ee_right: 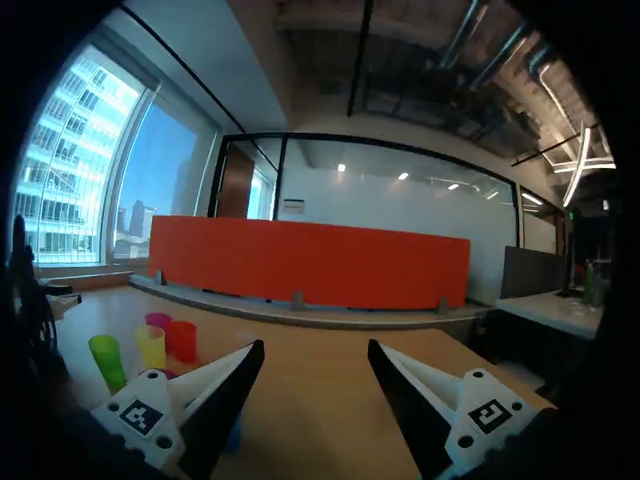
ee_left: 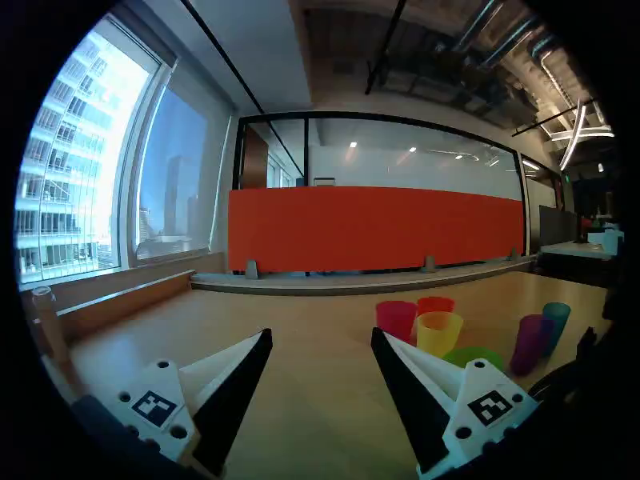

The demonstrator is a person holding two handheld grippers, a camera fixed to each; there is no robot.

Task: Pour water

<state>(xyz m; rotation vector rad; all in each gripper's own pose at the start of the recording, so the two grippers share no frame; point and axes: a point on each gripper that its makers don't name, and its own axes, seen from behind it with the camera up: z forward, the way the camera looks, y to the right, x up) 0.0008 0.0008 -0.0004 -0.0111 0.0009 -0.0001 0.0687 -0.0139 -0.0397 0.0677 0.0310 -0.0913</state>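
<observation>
The left tongs and right tongs are both apart and empty over the bench. The cups stand between them; I would approach one low and level.

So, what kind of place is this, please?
Most likely an office, probably on a high floor. A long wooden desk carries an orange divider panel, a glass-walled room stands behind it, and the large window looks out on city towers.

Strong daylight pours through the tall glass windows at left, nearly washed out there; the exposed dark ceiling is dim. Fisheye distortion curves straight lines toward the edges.
</observation>
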